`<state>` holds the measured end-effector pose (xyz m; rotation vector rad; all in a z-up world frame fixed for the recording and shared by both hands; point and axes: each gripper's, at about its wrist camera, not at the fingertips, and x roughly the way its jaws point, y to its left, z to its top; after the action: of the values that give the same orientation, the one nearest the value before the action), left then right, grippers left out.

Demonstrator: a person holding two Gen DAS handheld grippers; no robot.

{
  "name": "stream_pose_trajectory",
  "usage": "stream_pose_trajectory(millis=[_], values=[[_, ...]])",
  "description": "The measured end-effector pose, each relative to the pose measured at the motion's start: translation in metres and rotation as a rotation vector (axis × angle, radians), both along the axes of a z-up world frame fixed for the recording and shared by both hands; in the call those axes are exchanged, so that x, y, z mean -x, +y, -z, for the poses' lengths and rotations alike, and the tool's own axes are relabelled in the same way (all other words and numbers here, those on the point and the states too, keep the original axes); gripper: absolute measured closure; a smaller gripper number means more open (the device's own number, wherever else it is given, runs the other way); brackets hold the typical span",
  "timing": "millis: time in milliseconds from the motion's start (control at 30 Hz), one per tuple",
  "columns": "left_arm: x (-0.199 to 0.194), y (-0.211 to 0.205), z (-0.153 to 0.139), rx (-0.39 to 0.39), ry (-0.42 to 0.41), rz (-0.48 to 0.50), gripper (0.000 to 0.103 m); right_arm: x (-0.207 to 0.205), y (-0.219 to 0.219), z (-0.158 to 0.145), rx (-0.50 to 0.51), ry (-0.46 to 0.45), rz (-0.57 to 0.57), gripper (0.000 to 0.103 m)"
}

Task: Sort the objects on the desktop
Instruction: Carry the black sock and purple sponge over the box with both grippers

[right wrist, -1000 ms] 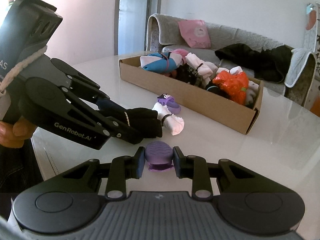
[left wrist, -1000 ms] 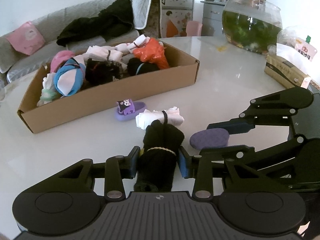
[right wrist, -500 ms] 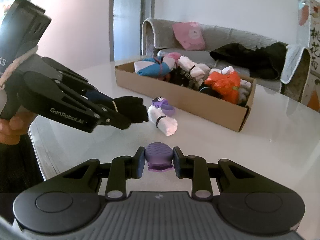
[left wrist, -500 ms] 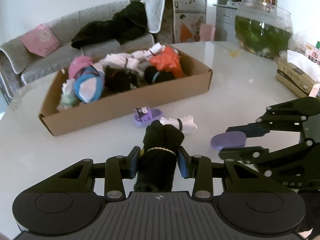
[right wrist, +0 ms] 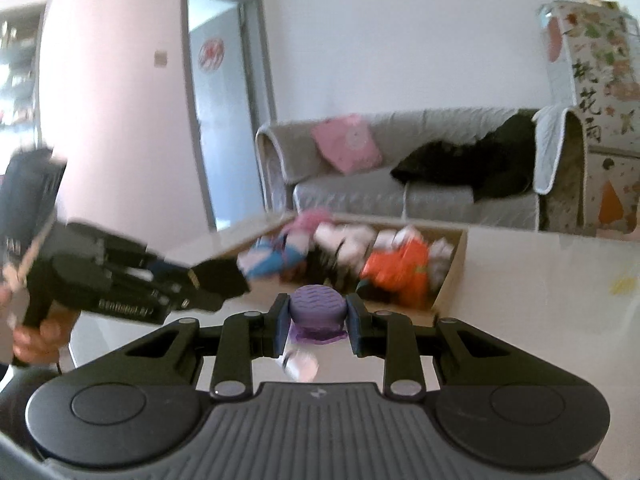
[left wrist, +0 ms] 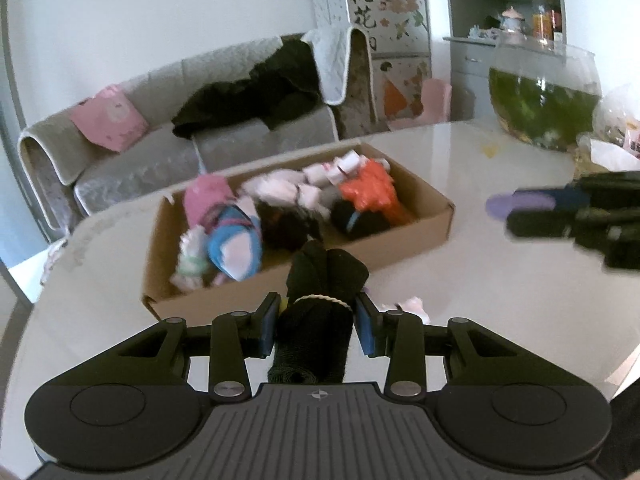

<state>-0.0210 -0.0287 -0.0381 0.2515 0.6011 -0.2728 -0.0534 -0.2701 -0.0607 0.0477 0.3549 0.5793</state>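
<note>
Now both my loads are off the table and nearer the box [left wrist: 416, 236] than a second ago: the left gripper [left wrist: 318, 320] clamps the black sock roll [left wrist: 320, 280], the right gripper [right wrist: 318, 320] pinches the purple slipper [right wrist: 318, 304], so dropping in looks next.

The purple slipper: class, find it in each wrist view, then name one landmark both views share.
Left wrist view: the purple slipper shows at the right edge, side-on, blurred, clamped by the right gripper above the table.
Right wrist view: it sits low in the centre, end-on, between the gripper's own fingers.
Shared landmark: the cardboard box of rolled socks, with its orange bundle.
</note>
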Motion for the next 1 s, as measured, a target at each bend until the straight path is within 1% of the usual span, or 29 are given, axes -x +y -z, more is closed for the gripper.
stream_pose_trajectory(millis=[100, 200, 400, 533, 600, 733, 1000], values=[[-0.002, 0.007, -0.012, -0.002, -0.028, -0.018, 0.057, -0.008, -0.011, -0.012, -0.045, -0.022, 0.029, 0.076], [-0.009, 0.013, -0.027, -0.003, -0.056, -0.034, 0.057, -0.021, -0.018, -0.02, -0.063, -0.032, 0.055, 0.076], [-0.038, 0.017, -0.056, 0.019, -0.089, -0.046, 0.057, -0.05, -0.021, -0.032, -0.095, -0.047, 0.082, 0.076], [-0.068, 0.014, -0.07, 0.034, -0.091, -0.05, 0.057, -0.074, -0.022, -0.042, -0.108, -0.049, 0.096, 0.076], [-0.083, 0.011, -0.072, 0.032, -0.083, -0.051, 0.057, -0.089, -0.018, -0.047, -0.099, -0.05, 0.099, 0.076], [-0.122, 0.008, -0.071, 0.02, -0.063, -0.064, 0.057, -0.116, -0.01, -0.047, -0.107, -0.03, 0.101, 0.076], [-0.203, 0.011, -0.052, 0.015, 0.017, -0.1, 0.057, -0.17, 0.003, -0.015, -0.089, 0.067, 0.122, 0.076]])
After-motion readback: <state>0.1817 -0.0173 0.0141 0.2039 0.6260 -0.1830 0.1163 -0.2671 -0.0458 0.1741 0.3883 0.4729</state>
